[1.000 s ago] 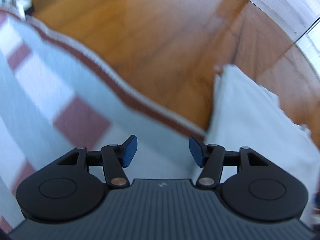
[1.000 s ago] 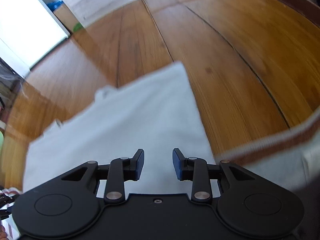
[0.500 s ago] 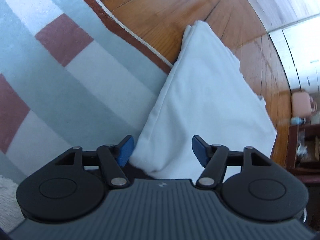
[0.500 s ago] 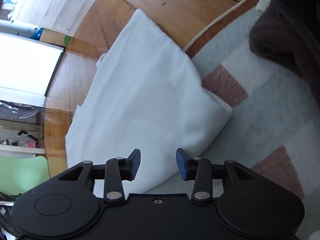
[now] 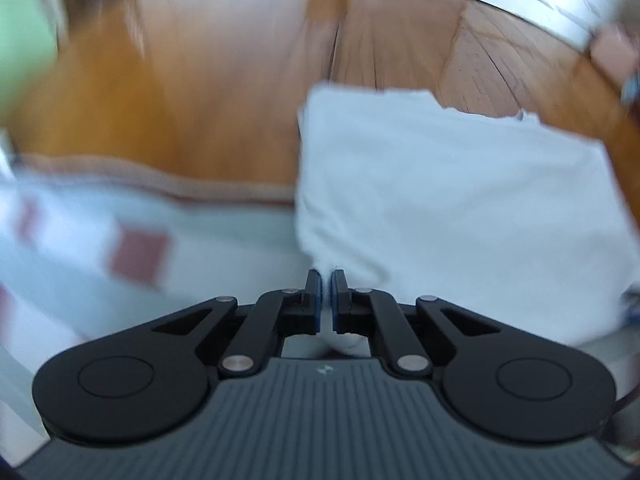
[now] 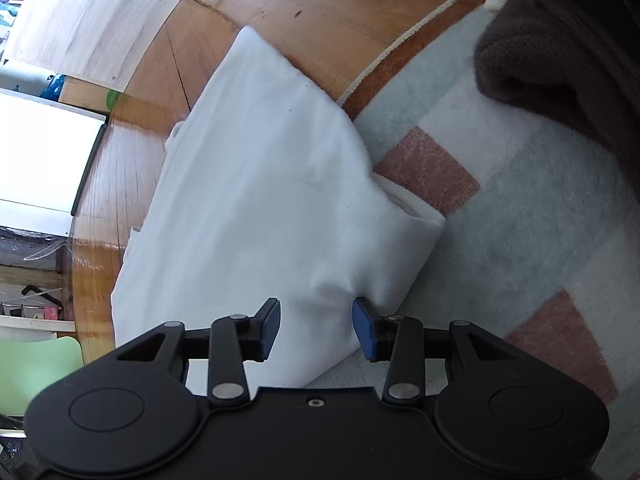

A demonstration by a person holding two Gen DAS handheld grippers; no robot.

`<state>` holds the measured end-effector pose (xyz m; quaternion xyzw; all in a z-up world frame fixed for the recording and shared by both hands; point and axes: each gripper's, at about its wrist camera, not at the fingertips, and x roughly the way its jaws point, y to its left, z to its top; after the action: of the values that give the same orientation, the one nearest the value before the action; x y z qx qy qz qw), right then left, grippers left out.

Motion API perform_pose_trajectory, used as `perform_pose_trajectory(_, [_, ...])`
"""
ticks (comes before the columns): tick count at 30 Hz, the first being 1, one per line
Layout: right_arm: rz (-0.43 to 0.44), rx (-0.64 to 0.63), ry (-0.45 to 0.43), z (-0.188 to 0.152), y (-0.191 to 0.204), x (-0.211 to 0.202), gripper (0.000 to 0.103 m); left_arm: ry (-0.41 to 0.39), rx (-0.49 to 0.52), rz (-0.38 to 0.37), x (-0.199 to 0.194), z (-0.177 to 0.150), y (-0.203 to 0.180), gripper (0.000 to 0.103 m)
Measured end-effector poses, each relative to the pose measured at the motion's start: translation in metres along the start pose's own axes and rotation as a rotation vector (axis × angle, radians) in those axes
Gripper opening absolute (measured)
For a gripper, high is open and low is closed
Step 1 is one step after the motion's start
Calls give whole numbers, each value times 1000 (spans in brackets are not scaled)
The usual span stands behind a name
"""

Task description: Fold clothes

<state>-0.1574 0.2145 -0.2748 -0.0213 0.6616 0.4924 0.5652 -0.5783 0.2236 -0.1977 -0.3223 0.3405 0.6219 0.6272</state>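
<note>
**Cloth: one corner pinched, the other not yet caught**

The cloth [image 6: 256, 216] is a white folded piece lying half on the rug [image 6: 520, 240] and half on the wood floor [image 6: 304, 12]. Your left gripper [image 5: 326, 284] is closed tight on a small tuck of its near edge. Your right gripper [image 6: 316, 320] hangs over the near edge with its jaws apart; the cloth lies between the pads, but they do not press on it.

What can go wrong for you:
- The left grip looks thin. If you pull before the right one closes, the tuck may slip free, or only the top layer may lift and the fold may open.
- The folded corner toward the rug shows separate layers. If your right jaws take just one of them, the stack may skew.
- The rug's pile may drag on the underside and bunch the cloth as you move it.

What you cannot check here:
- The left view is smeared by motion, so how many layers sit in that pinch is unclear.
- The cloth's nearest edge is hidden under both gripper bodies.
- A dark fabric mass [image 6: 560, 52] at the upper right is cut off; I cannot tell what it is.
</note>
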Motion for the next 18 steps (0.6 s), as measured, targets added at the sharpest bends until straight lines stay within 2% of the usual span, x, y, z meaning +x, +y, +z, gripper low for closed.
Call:
perform_pose_trajectory(2, [-1, 5, 0, 0, 0, 0, 45, 27, 5, -6, -6, -3, 6, 5])
perform_pose_trajectory(3, [-1, 8, 0, 1, -1, 0, 41, 53, -24, -25, -5, -6, 13, 5])
perform_pose_trajectory(4, [-19, 6, -13, 1, -1, -2, 38, 76, -52, -37, -5, -9, 19, 5])
perform_pose_trajectory(5, [-46, 1, -34, 0, -1, -5, 29, 96, -75, -45, -5, -12, 25, 5])
perform_pose_trajectory(7, [-96, -14, -77, -1, -1, -12, 28, 124, -109, -51, -4, -16, 34, 5])
perform_pose_trajectory(10, [-131, -40, -97, -3, 3, -18, 30, 105, -15, 73, -1, -11, 21, 4])
perform_pose_trajectory(12, [-146, -50, -100, -4, 6, -21, 35, 72, 80, 175, -1, -9, 9, 4])
perform_pose_trajectory(13, [-147, -46, -102, -5, 5, -24, 38, 70, 88, 148, -1, -7, 7, 4])
perform_pose_trajectory(15, [-147, -9, -91, -6, 0, -29, 57, 150, 21, 15, 5, -5, 12, 13])
perform_pose_trajectory(16, [-134, 19, -76, -7, -4, -30, 58, 199, -20, -51, 10, -4, 15, 20])
perform_pose_trajectory(17, [-115, 49, -56, -8, -8, -31, 58, 251, -69, -96, 15, -5, 20, 37])
perform_pose_trajectory(18, [-96, 72, -35, -9, -11, -29, 58, 298, -126, -118, 21, -6, 25, 45])
